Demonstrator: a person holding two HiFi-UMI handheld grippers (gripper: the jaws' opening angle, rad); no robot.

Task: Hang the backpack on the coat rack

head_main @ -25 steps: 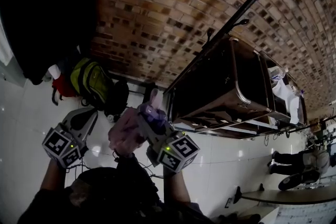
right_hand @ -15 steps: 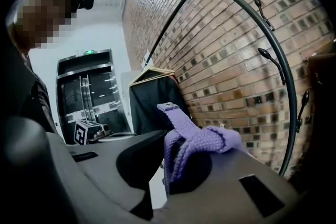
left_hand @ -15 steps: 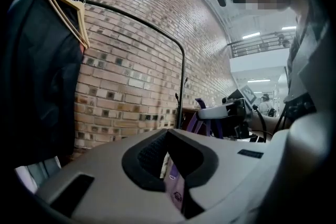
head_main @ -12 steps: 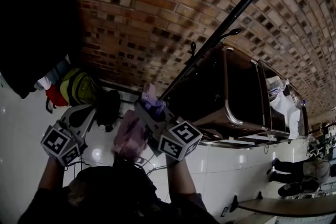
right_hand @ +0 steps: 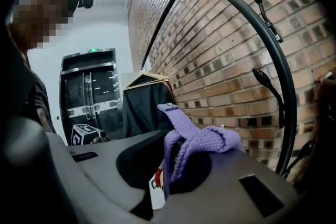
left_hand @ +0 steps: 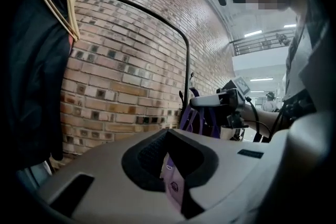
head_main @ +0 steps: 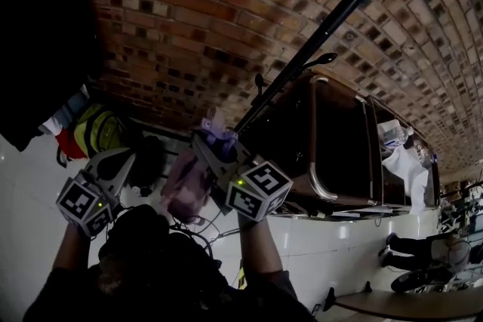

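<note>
The pink backpack (head_main: 187, 185) hangs between my two grippers, in front of the brick wall. In the right gripper view, my right gripper (right_hand: 168, 165) is shut on the backpack's purple webbing strap (right_hand: 197, 139), which bunches up over the jaws. My left gripper (left_hand: 167, 162) is shut on a pink fold of the backpack (left_hand: 172, 189) with a small label on it. The black coat rack pole (head_main: 332, 11) slants up to the right just beyond my right gripper (head_main: 210, 138). Its hooks (head_main: 326, 57) stick out above the strap. My left gripper (head_main: 113, 162) stays left of the bag.
A black garment on a wooden hanger (left_hand: 31, 60) hangs at the left. On the floor by the wall lie a yellow-green bag (head_main: 94, 128) and a red one (head_main: 69, 143). A metal-framed cabinet (head_main: 339, 139) stands right of the rack. Cables trail below the backpack.
Both grippers have carried the backpack closer to the rack and slightly up. The pole and its hooks now sit nearer the strap, and the bags on the floor have slid left.
</note>
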